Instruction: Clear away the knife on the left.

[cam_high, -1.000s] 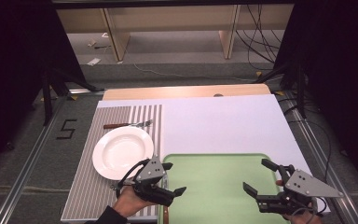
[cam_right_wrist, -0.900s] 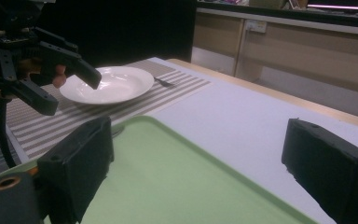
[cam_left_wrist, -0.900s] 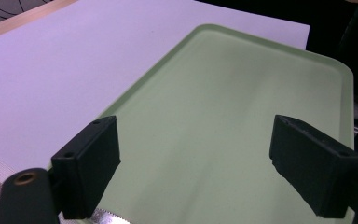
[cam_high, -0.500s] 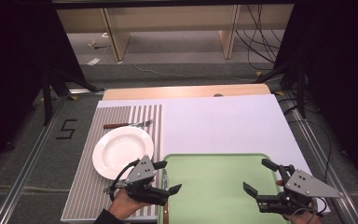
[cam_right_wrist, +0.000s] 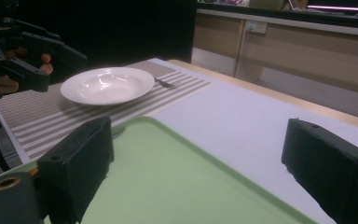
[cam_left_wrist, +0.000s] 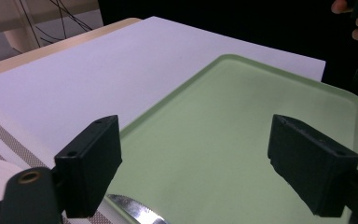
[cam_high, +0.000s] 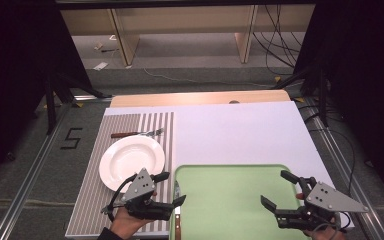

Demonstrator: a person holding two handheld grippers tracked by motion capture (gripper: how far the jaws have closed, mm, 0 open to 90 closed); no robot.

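Note:
A white plate [cam_high: 131, 161] rests on a striped placemat [cam_high: 155, 125], with a fork [cam_high: 136, 133] lying behind it. A green tray [cam_high: 230, 200] lies on the white table cover at the near middle. A knife [cam_high: 177, 212] lies along the tray's left edge; its blade [cam_left_wrist: 133, 211] shows below my left jaws. My left gripper [cam_high: 171, 189] hovers open over the placemat's near right corner, pointing right at the tray. My right gripper [cam_high: 278, 191] hovers open over the tray's near right corner. Both hold nothing. The plate [cam_right_wrist: 107, 85] and the left gripper [cam_right_wrist: 58, 63] show in the right gripper view.
The white cover [cam_high: 240, 130] spreads behind the tray over a wooden table edge [cam_high: 200, 97]. Shelving and cables [cam_high: 275, 30] lie on the floor beyond. A metal rail [cam_high: 25, 185] runs along the left side.
The left gripper has drifted a little left and toward the near edge. The right gripper has stayed where it was.

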